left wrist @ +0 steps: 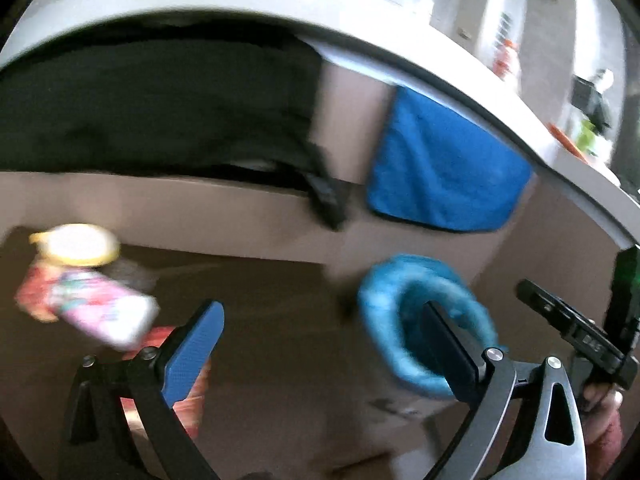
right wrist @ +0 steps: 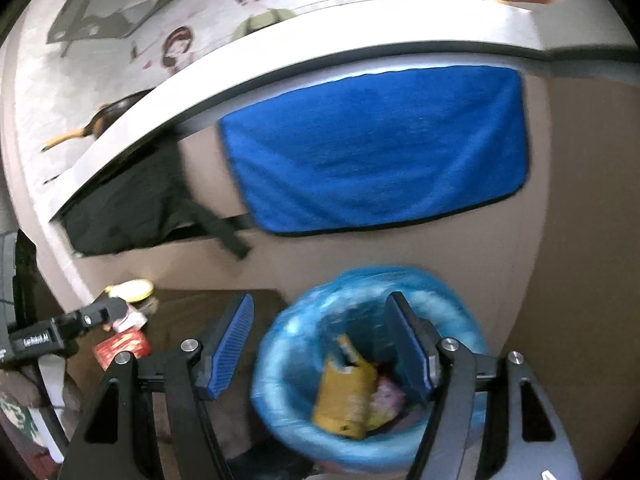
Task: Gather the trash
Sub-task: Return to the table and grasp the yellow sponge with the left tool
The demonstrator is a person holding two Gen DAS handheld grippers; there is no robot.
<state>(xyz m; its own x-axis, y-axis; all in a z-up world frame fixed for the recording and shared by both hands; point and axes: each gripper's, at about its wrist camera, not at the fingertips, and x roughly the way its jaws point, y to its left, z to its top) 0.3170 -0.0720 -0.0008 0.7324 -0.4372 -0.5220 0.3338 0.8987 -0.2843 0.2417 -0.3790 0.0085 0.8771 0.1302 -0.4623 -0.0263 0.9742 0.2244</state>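
Observation:
A bin lined with a blue bag [right wrist: 280, 364] stands on the floor below the counter; inside lie a yellow wrapper [right wrist: 344, 396] and a pink one [right wrist: 386, 396]. My right gripper [right wrist: 324, 344] is open and empty above the bin's mouth. The bin also shows in the left wrist view [left wrist: 384, 320]. My left gripper [left wrist: 320, 340] is open and empty above the brown floor. To its left lie a pink patterned packet [left wrist: 96, 308], a yellow-rimmed lid [left wrist: 76, 244] and a red packet [left wrist: 160, 340]. The red packet [right wrist: 122, 346] and lid [right wrist: 130, 290] also show in the right wrist view.
A blue towel [right wrist: 376, 148] hangs from the white counter edge [right wrist: 280, 68] over a beige cabinet front. A black cloth [right wrist: 128, 204] hangs in a dark opening to the left. A frying pan [right wrist: 100, 120] rests on the counter. The other gripper's body [right wrist: 52, 336] shows at left.

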